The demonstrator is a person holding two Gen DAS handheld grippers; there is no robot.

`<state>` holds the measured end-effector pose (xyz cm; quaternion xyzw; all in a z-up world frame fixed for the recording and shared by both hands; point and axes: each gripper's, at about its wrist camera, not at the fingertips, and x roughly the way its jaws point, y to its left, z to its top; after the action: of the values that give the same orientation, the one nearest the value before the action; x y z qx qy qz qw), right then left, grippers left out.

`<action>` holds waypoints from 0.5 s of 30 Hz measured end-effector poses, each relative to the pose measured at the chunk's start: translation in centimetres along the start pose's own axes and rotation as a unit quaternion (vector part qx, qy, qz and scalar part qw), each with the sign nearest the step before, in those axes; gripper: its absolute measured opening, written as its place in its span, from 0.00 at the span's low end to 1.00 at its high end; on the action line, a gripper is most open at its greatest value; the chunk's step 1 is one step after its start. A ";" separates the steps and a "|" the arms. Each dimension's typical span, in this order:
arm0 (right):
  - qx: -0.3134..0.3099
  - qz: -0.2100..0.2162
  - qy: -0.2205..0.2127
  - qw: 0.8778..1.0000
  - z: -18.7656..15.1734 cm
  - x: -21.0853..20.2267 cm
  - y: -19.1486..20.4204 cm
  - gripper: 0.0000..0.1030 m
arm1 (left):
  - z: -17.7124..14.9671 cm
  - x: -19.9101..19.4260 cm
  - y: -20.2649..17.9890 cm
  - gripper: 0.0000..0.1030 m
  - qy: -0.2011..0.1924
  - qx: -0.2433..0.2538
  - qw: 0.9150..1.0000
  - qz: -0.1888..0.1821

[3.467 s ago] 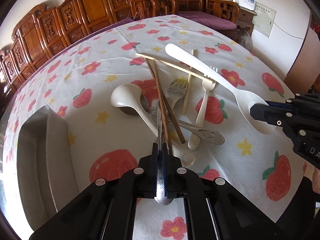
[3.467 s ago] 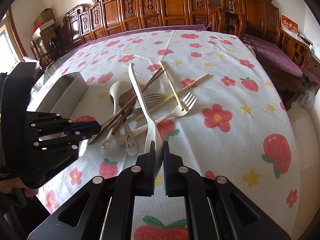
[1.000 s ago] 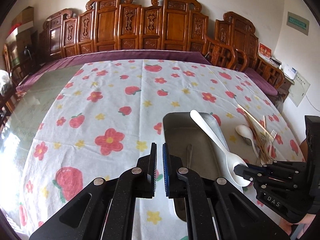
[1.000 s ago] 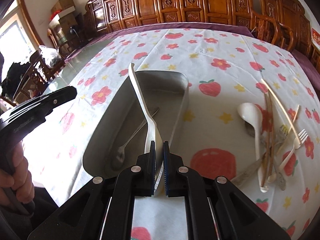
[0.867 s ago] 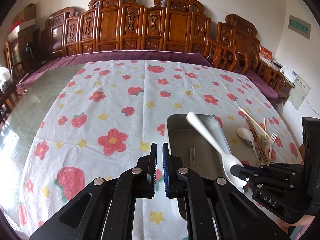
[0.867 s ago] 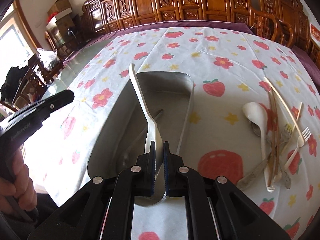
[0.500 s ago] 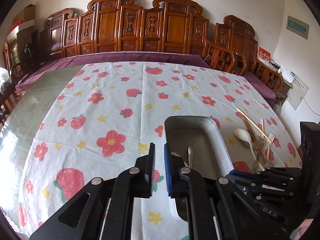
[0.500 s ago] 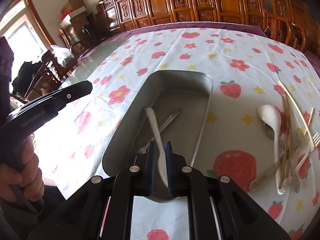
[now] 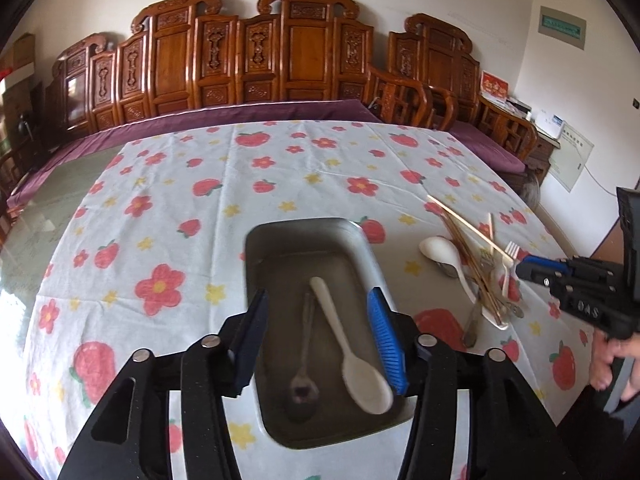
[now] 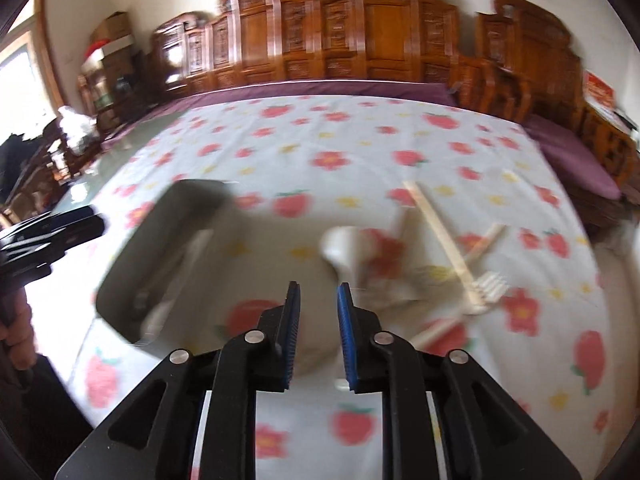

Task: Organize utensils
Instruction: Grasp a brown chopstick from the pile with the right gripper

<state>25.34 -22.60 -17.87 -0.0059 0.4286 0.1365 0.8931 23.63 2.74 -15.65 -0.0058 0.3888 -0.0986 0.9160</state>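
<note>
Carved wooden chairs (image 9: 296, 52) line the wall behind a table under a strawberry-print cloth (image 9: 160, 208). Left gripper (image 9: 320, 336) hangs over the metal tray (image 9: 256, 248), fingers spread wide, holding nothing, touching nothing. Two utensils lie inside that tray — one white plastic spoon (image 9: 348, 344) and one metal spoon (image 9: 304, 364), side by side. Right gripper (image 10: 318, 332) is parted too, a narrower gap, empty, hovering above the cloth between the tray and the utensil pile (image 9: 480, 272). That pile sits right of the tray: one white ladle-shaped spoon (image 9: 440, 250), one white fork (image 9: 509, 260), several chopsticks — the tangle is too dense to count fully. Right wrist view is motion-blurred.
</note>
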 end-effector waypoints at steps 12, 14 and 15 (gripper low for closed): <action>0.015 0.014 0.031 0.999 -1.2 5.2 -4.1 0.21 | -0.6 1.4 -5.0 0.53 0.006 0.029 0.999 -0.018; 0.023 0.022 0.045 0.998 -1.3 6.4 -4.0 0.21 | -0.6 1.4 -5.5 0.53 0.003 0.031 0.999 -0.020; 0.025 0.020 0.049 0.998 -1.3 6.7 -3.8 0.21 | -0.7 1.4 -5.7 0.53 0.003 0.032 0.999 -0.019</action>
<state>29.25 -24.87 -24.23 0.0182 0.4751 0.1435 0.8680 23.10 -3.08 -16.59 0.0160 0.3878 -0.1288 0.9126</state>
